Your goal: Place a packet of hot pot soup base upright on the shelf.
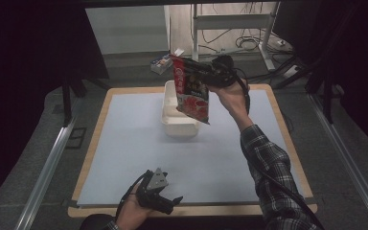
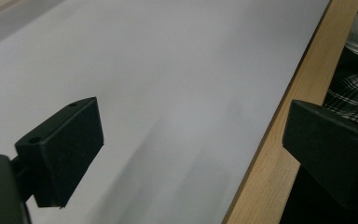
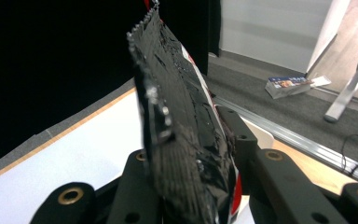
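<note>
- Snack bag, red and black, hangs in the upper middle of the high view, clamped near its upper edge by the right hand-held gripper.
- Its long axis runs downward with a slight tilt, the lower end over the white tub on the counter; whether they touch I cannot tell.
- Tub lies just below and left of that gripper, so the coming move likely turns on lowering the bag into it.
- Left hand-held gripper rests at the lower edge, well apart, jaws wide and empty.
- In the right gripper view the bag hides the tub's inside; its print is unreadable.
</note>
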`<state>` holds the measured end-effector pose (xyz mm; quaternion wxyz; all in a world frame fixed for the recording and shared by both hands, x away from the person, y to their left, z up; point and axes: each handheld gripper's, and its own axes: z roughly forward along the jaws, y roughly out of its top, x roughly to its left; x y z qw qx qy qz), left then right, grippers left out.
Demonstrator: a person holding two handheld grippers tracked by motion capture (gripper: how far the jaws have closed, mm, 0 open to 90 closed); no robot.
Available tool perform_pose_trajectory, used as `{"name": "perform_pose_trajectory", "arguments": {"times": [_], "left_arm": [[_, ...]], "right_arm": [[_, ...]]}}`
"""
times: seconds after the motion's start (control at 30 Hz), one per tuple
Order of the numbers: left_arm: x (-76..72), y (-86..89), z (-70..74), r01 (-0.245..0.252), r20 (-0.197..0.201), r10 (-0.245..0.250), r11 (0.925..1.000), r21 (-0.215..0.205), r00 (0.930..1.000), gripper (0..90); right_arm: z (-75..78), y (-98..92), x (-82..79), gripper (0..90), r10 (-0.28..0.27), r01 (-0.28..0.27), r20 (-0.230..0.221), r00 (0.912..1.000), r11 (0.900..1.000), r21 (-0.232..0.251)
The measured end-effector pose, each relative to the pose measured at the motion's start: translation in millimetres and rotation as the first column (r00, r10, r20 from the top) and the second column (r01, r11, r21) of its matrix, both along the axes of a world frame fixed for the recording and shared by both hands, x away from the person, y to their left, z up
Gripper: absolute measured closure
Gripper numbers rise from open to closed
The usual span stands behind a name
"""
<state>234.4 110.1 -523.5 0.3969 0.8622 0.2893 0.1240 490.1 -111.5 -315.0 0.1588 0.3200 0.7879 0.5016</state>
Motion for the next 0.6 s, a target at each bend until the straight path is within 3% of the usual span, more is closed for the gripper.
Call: {"name": "perform_pose_trajectory", "arguments": {"times": [0.6], "left_arm": [[-2.3, -5.7, -3.5, 0.029, 0.012, -0.029, 0.9978, 0.060, 0.9995, 5.8]], "right_arm": [[-19.6, 37.5, 15.9, 71.1, 0.029, -0.029, 0.011, 0.9995, 1.000, -0.002]]}}
